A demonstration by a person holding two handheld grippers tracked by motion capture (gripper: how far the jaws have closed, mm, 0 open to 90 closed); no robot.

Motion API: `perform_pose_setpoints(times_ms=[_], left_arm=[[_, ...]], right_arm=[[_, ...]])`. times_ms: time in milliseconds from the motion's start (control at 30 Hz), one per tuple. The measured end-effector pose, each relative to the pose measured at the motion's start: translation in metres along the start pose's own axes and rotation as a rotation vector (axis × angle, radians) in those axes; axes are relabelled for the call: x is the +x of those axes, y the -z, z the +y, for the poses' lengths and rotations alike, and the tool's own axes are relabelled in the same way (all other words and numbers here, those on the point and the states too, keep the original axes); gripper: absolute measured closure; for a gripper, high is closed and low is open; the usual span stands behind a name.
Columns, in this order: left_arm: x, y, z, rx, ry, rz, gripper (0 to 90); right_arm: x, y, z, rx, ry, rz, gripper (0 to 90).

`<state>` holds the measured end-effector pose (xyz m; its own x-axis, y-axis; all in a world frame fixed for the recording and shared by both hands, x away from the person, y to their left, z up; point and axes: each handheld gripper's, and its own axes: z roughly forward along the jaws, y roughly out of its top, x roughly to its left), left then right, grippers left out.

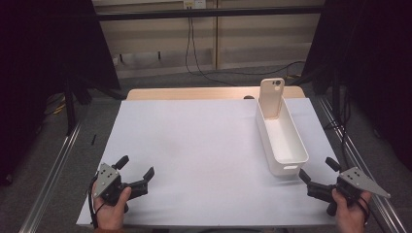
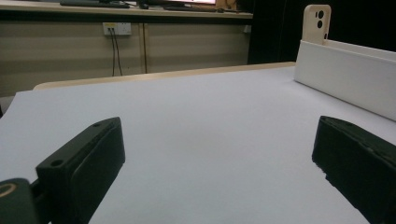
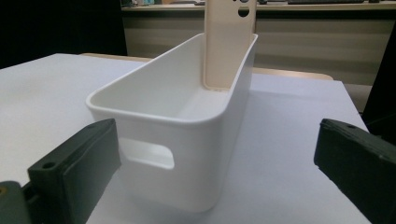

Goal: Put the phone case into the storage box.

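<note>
One phone case [image 1: 271,98] stands upright at the far end of one white bin [image 1: 283,141], leaning on its end wall, right side of the table [image 1: 194,145]. Case looks light, thin, a bit flexible, smooth and likely slippery; best pinched across its top edge above the bin rim. Bin looks light, stiff plastic, with a handle slot at the near end. Two grippers: left gripper [image 1: 137,171] and right gripper [image 1: 318,170] both spread, empty, at the near edge.

glossy white plastic bin [image 3: 187,154] (matt paper sheet [image 1: 194,145])
</note>
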<state>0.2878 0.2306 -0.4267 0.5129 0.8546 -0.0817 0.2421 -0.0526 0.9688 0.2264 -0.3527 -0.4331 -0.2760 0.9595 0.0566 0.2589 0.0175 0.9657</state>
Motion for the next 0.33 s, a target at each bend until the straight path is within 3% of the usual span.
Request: perform_pose_setpoints(times_ms=[200, 333], left_arm=[[0.0016, 0.0004, -0.0001, 0.002, 0.008, 0.007, 2.7], [0.0004, -0.001, 0.0, 0.003, 0.007, 0.0, 2.7]], right_arm=[[0.001, 0.0017, -0.0019, -0.007, 0.026, 0.014, 0.2], [0.0, 0.0018, -0.0018, -0.013, 0.008, 0.014, 0.2]])
